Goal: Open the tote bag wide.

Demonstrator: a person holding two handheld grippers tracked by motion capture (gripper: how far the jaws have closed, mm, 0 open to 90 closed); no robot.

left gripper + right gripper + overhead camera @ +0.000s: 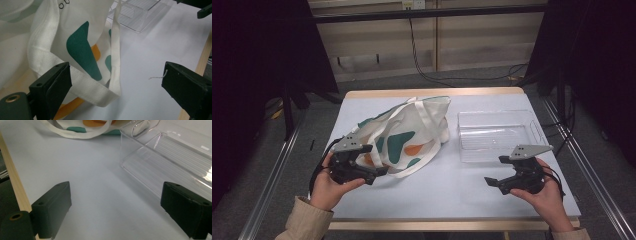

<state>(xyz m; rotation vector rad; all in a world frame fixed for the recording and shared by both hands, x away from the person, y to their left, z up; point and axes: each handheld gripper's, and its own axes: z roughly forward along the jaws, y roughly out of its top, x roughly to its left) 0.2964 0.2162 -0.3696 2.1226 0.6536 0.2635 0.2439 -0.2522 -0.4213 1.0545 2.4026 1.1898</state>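
A cream tote bag (pixel 407 132) with teal and orange shapes lies slumped on the left half of the white table (pixel 442 195). My left gripper (pixel 373 161) is at the bag's near corner, and its jaws stand wide apart. In the left gripper view the bag's handle strap (pixel 82 85) loops across the table between the jaws of that gripper (pixel 116 77), close to one pad, and neither pad presses on it. My right gripper (pixel 497 170) hovers open just in front of a clear plastic bin (pixel 497 135). Between the jaws of the right gripper (pixel 116 202) there is bare table.
The clear bin (pixel 175 157) is empty and sits right of the bag, with its near wall close to one right jaw. The table's wooden front edge (pixel 12 177) runs just behind the right gripper. Metal rails and dark curtains flank the table.
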